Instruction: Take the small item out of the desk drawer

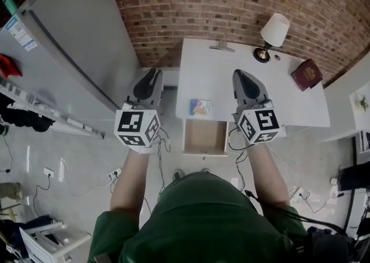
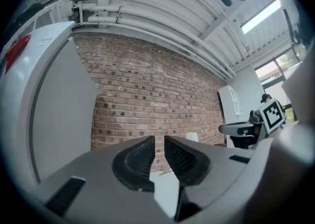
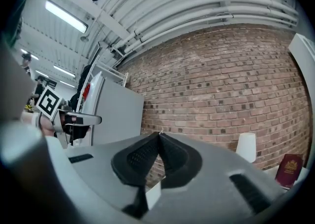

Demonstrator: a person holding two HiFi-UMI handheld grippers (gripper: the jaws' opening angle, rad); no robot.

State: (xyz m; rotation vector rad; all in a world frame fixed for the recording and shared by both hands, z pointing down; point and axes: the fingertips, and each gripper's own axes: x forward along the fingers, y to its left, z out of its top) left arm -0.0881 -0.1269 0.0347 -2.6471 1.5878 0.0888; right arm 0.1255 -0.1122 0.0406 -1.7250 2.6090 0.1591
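A white desk (image 1: 289, 103) stands against the brick wall, and its wooden drawer (image 1: 205, 137) is pulled out and looks empty inside. On the desk top, just behind the drawer's left corner, lies a small blue item (image 1: 200, 107). My left gripper (image 1: 151, 75) is held up in the air left of the desk; its jaws stand a narrow gap apart with nothing between them (image 2: 159, 142). Over the desk's front edge, right of the drawer, my right gripper (image 1: 241, 75) is shut on nothing, its tips touching (image 3: 158, 137).
A table lamp (image 1: 272, 33) and a dark red book (image 1: 306, 74) sit at the desk's back right. At the left stands a tall grey cabinet (image 1: 69, 36). Cables and power strips (image 1: 114, 173) lie on the floor. White furniture (image 1: 358, 106) is at the right.
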